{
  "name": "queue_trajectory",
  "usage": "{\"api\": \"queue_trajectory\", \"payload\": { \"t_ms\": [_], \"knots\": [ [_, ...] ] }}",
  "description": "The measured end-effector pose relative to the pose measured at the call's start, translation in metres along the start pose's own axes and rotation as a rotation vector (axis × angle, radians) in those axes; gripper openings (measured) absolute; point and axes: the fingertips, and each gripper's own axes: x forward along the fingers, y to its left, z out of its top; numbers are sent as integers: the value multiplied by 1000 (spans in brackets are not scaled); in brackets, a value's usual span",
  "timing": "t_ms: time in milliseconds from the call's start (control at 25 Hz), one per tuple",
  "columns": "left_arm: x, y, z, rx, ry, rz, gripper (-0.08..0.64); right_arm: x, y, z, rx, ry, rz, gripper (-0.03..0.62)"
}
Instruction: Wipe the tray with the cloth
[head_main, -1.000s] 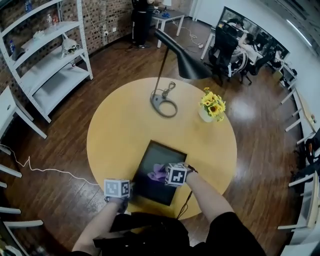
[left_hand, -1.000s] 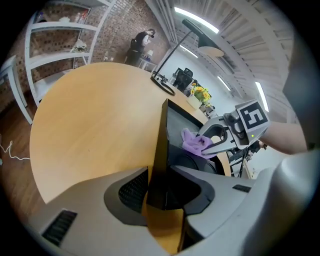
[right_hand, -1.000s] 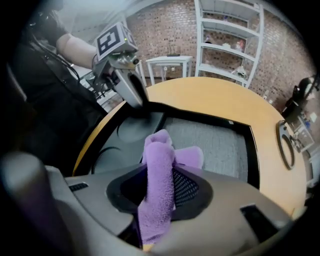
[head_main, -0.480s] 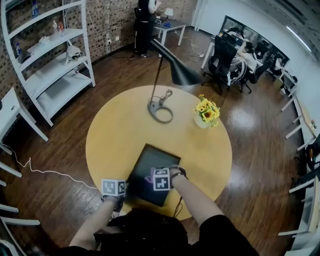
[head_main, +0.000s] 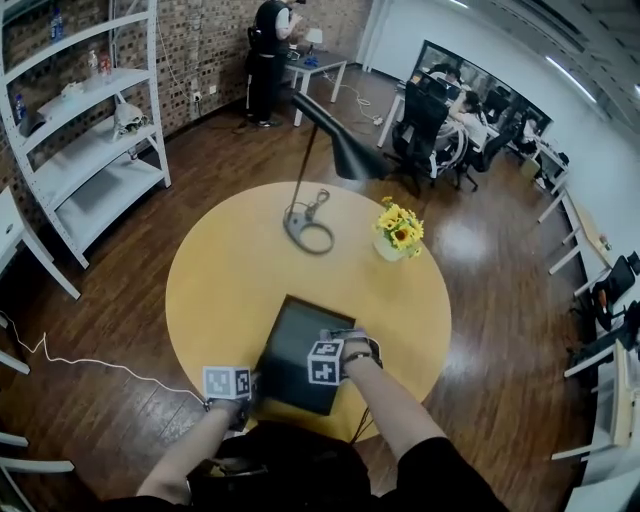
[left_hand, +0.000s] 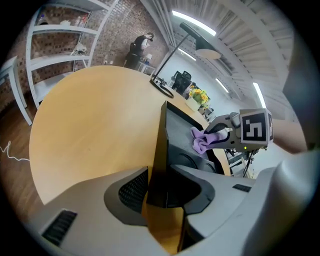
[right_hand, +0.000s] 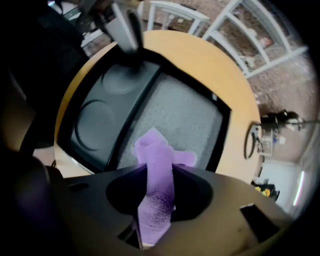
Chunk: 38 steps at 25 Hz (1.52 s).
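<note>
The black tray (head_main: 290, 345) lies on the round yellow table (head_main: 230, 270) near its front edge. It has two round recesses (right_hand: 95, 122) and a grey textured panel (right_hand: 185, 110). My left gripper (left_hand: 162, 192) is shut on the tray's near-left rim (left_hand: 159, 150); in the head view that left gripper (head_main: 245, 385) sits at the tray's left corner. Over the tray, my right gripper (right_hand: 156, 187) points steeply down and is shut on the purple cloth (right_hand: 157, 170). The cloth (left_hand: 202, 141) bunches below the right gripper (left_hand: 225, 136); whether it touches the tray is unclear. In the head view the right gripper (head_main: 322, 358) hides it.
A black desk lamp (head_main: 330, 140) stands on its ring base (head_main: 308, 235) at the table's far side. A white vase of yellow flowers (head_main: 397, 232) is at the far right. White shelves (head_main: 80, 150), office chairs and a standing person (head_main: 265, 50) surround the table.
My right gripper has drawn toward me across the tray and tipped more steeply down, and its cube now covers the cloth in the head view. The left gripper has kept its hold.
</note>
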Motion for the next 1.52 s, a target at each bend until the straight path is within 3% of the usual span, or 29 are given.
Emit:
{"api": "queue_trajectory", "payload": {
  "t_ms": [80,160,280,320,400,520,600,640,840,1040,1280,1520],
  "knots": [
    [1,0,-1,-45,-22,-51,123,-18,-21,11,266,-142,-52,116],
    [-1,2,3,-101,-50,-125,110,-42,-38,34,530,-340,-45,117],
    [-15,7,11,-154,-93,-211,107,-61,-32,89,762,-601,129,116],
    [-20,10,14,-149,-106,-224,107,-62,-27,106,795,-633,170,117],
    [-28,17,16,-121,-116,-234,107,-59,-19,139,817,-638,167,117],
    [-35,28,13,-85,-112,-234,107,-37,-7,155,878,-577,24,117],
    [-39,33,10,-70,-100,-235,107,-24,0,145,965,-577,-59,115],
    [-41,34,9,-58,-92,-236,107,-20,4,140,1003,-584,-60,115],
    [-33,20,1,31,-42,-267,107,-20,14,121,1074,-596,13,117],
    [-21,0,-2,153,-4,-282,108,-8,33,88,1208,-579,49,117],
    [-14,-14,-1,246,45,-251,107,-8,53,49,1246,-525,39,118],
    [-12,-22,-4,220,47,-272,107,-5,59,8,1352,-479,-104,118]
  ]
}}
